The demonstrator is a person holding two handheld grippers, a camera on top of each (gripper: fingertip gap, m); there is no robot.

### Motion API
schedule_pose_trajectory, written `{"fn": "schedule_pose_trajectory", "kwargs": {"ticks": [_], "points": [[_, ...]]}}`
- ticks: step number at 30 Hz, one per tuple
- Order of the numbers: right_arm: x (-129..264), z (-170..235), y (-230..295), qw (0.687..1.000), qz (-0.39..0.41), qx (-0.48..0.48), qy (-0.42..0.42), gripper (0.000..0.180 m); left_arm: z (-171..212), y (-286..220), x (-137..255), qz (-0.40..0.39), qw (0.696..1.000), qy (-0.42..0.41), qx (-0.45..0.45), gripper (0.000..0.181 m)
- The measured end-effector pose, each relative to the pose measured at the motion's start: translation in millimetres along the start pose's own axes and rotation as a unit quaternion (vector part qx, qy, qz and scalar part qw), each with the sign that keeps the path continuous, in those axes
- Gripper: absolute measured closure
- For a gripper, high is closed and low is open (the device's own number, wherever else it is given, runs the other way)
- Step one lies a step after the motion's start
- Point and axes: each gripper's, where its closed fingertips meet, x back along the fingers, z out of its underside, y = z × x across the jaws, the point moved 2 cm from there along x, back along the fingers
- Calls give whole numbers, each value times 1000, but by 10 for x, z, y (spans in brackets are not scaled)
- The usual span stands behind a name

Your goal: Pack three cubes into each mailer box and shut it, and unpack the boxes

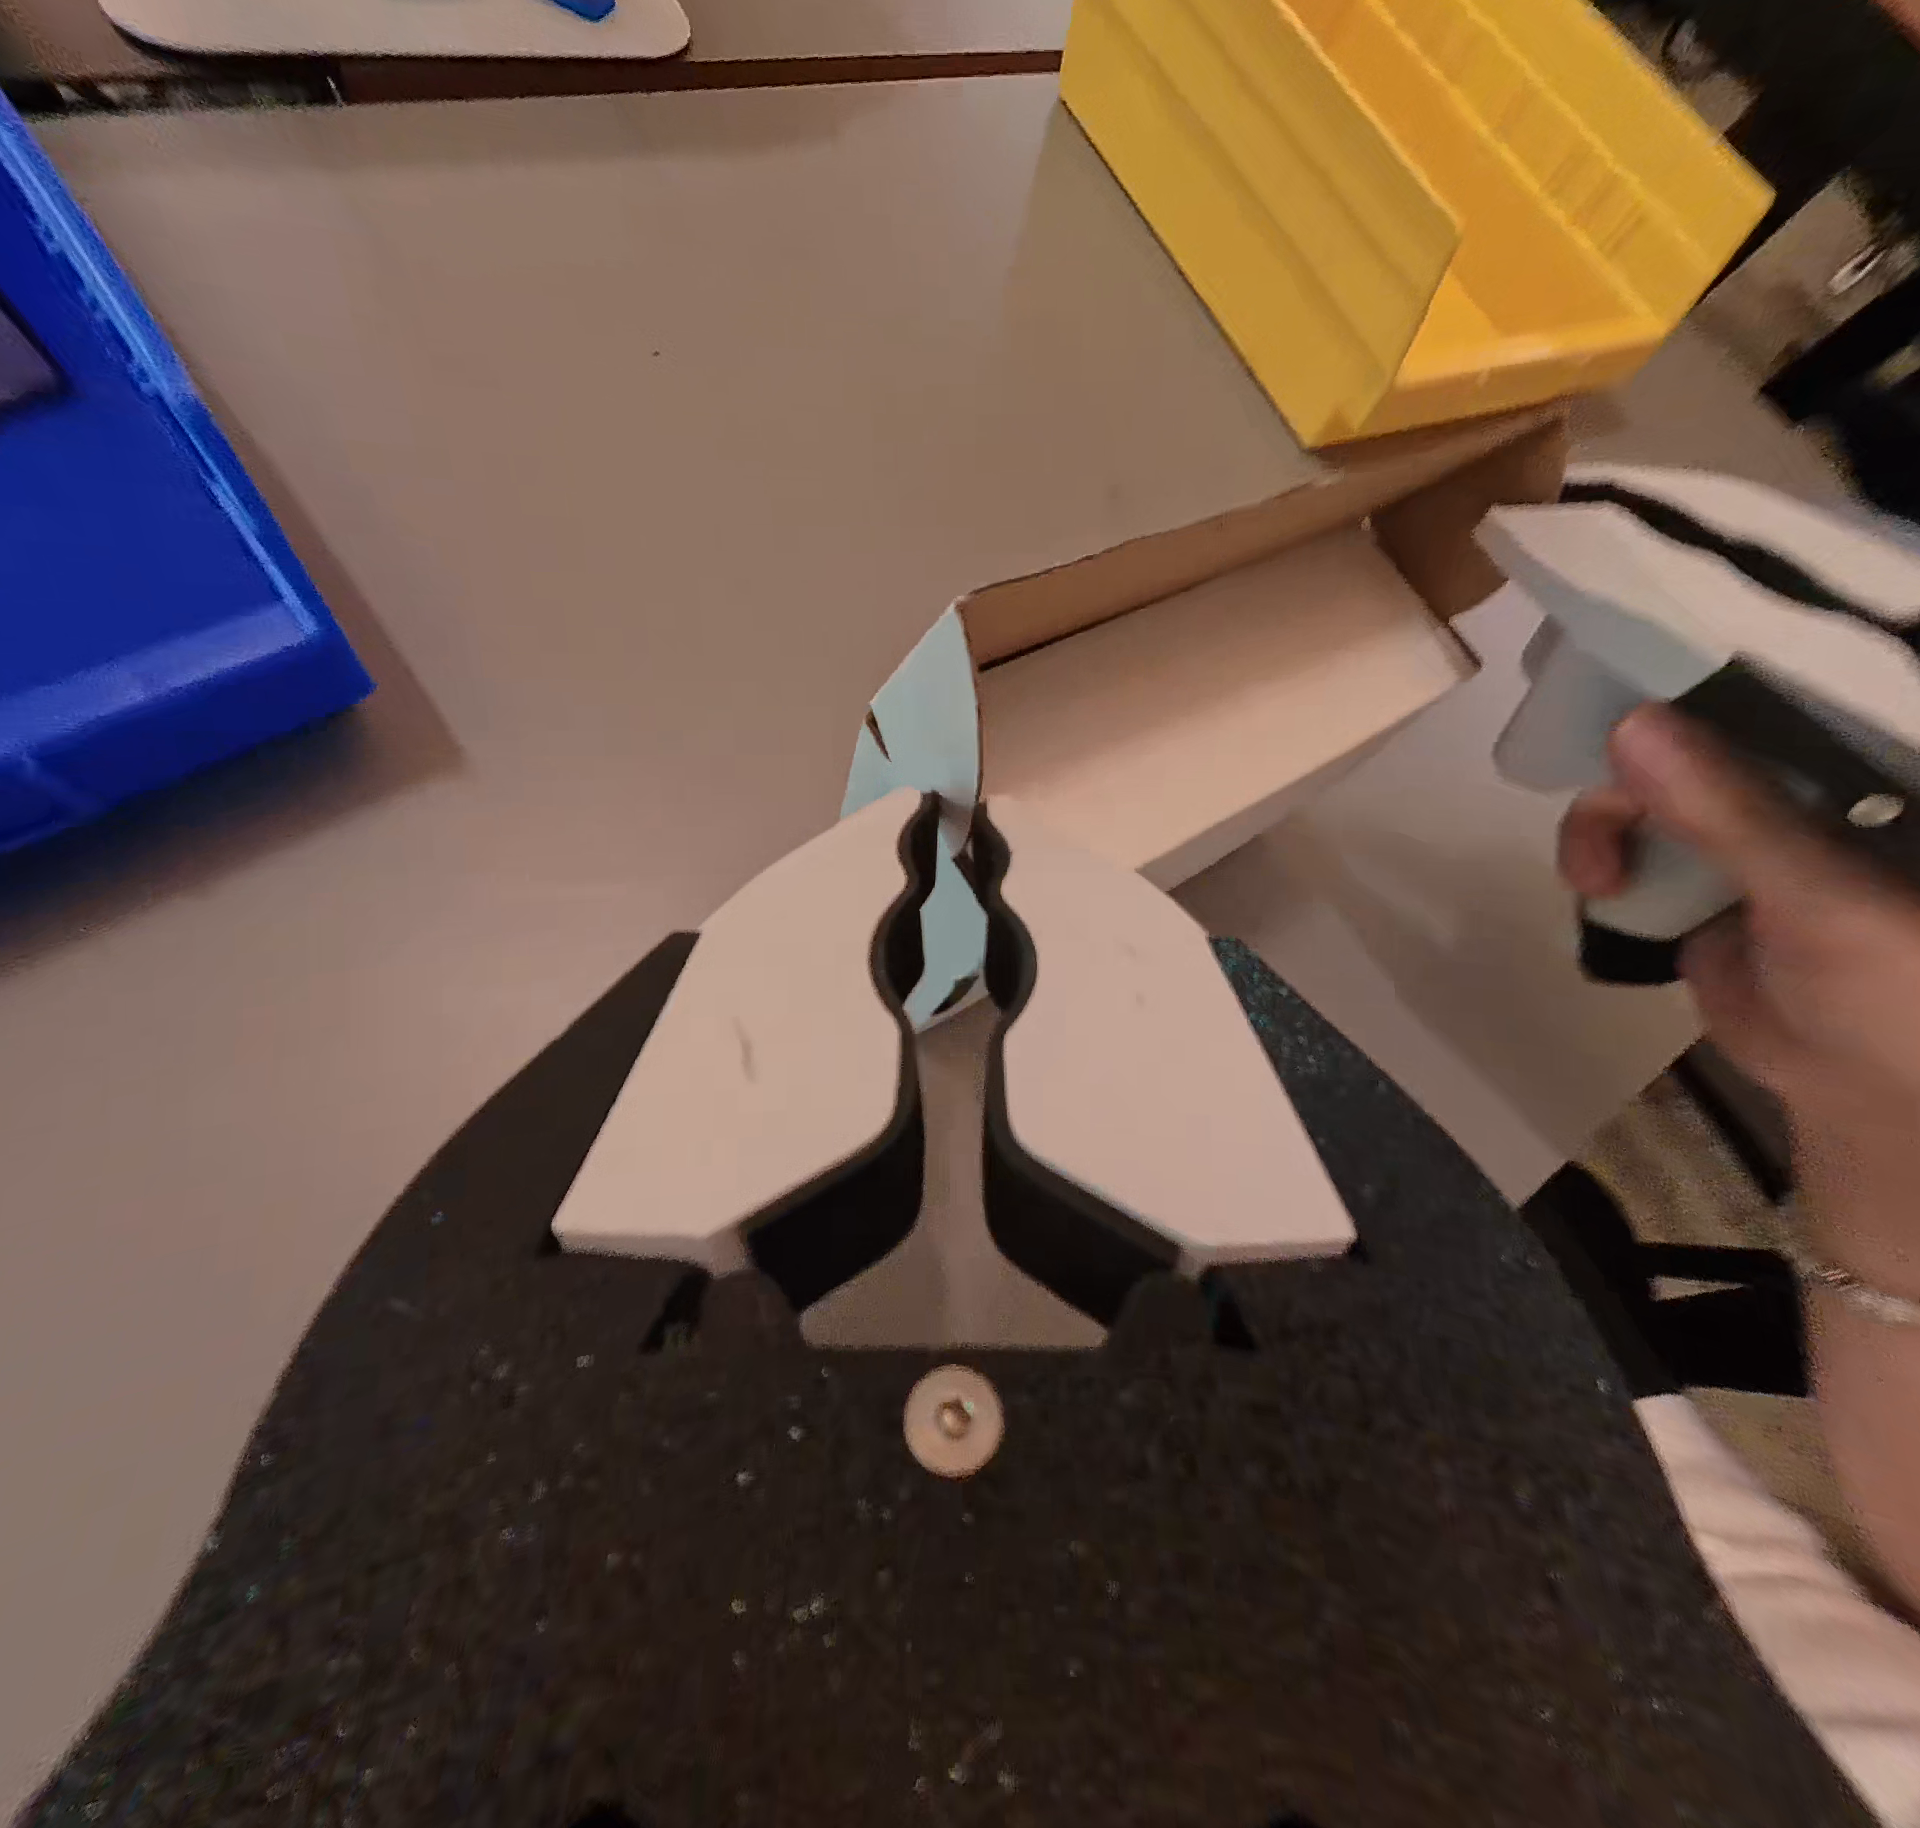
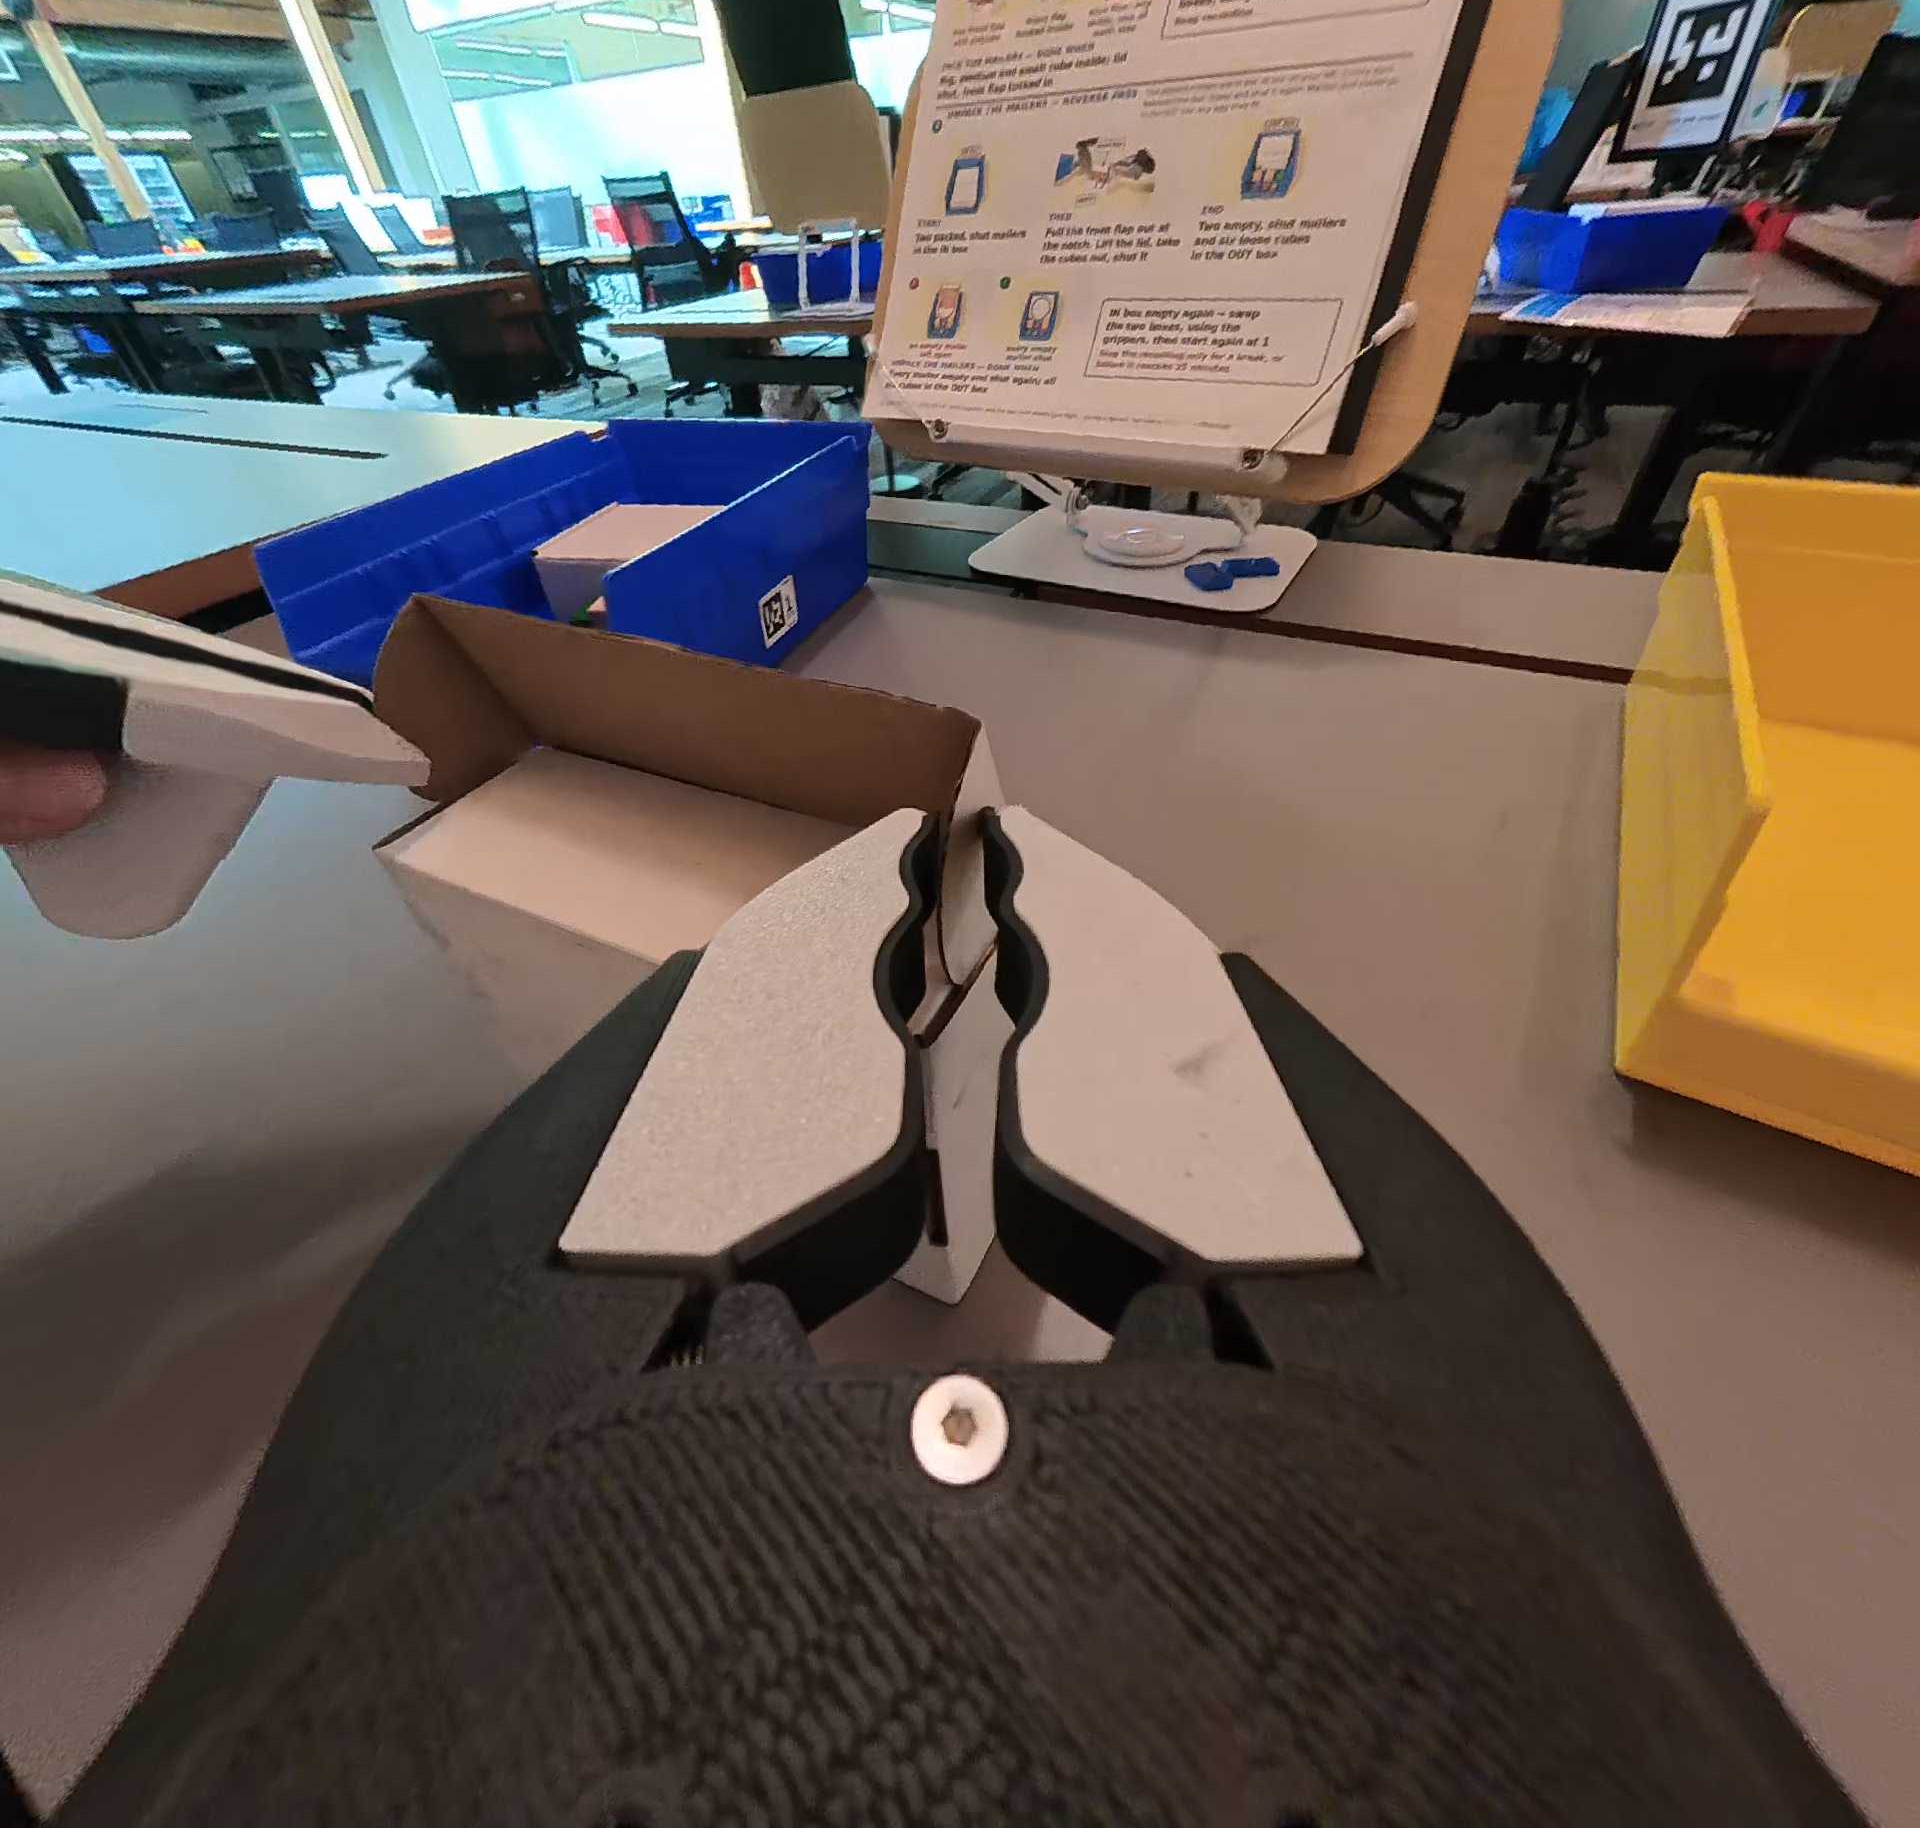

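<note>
Cardboard mailer box [image 2: 665, 843] pinched by both grippers; another inside blue bin [image 2: 727, 573]

An open-plan office: rows of desks [image 2: 260, 292] with black swivel chairs [image 2: 499, 251], monitors [image 2: 1881, 126] and glass partitions [image 2: 561, 43].

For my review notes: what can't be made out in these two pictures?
- Inside of the mailer box: hidden in both views by its white panel and raised brown flap; cubes cannot be told.
- Blue bin: cut off by the left wrist view's left edge.
- Yellow bin: cut off by the right wrist view's right edge.
- Hand on the right gripper: blurred.
</note>
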Motion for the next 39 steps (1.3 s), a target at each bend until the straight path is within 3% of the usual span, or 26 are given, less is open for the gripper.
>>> {"fn": "schedule_pose_trajectory", "kwargs": {"ticks": [10, 18, 24, 26, 28, 30, 33, 36, 39], "points": [[-14, 2, 84, 991, 59, 120, 0, 171, -54, 48, -14, 61, 990, -15, 130, 174], [12, 80, 117, 992, 41, 117, -3, 172, 85, 58, 0, -57, 995, 15, -77, 177], [63, 140, 173, 992, -1, 124, 12, 162, 92, 53, 5, -64, 994, -11, -90, 177], [143, 9, 167, 992, -21, 120, -10, 167, 102, 50, 15, -56, 994, -21, -96, 175], [239, -203, 106, 990, -26, 133, -51, 180, 113, 40, 26, -52, 992, -34, -112, 168], [289, -412, -2, 983, -11, 165, -80, 180, 121, 20, 44, -48, 989, -52, -133, 152], [229, -555, -46, 957, -7, 283, -65, 180, 67, -2, 113, -53, 981, -100, -157, 152], [61, -534, -32, 891, 9, 454, -11, 180, 40, 17, 173, -63, 974, -120, -180, 158], [-86, -368, 21, 828, -3, 559, 48, 180, 116, 105, 168, -79, 973, -90, -196, 158]]}}
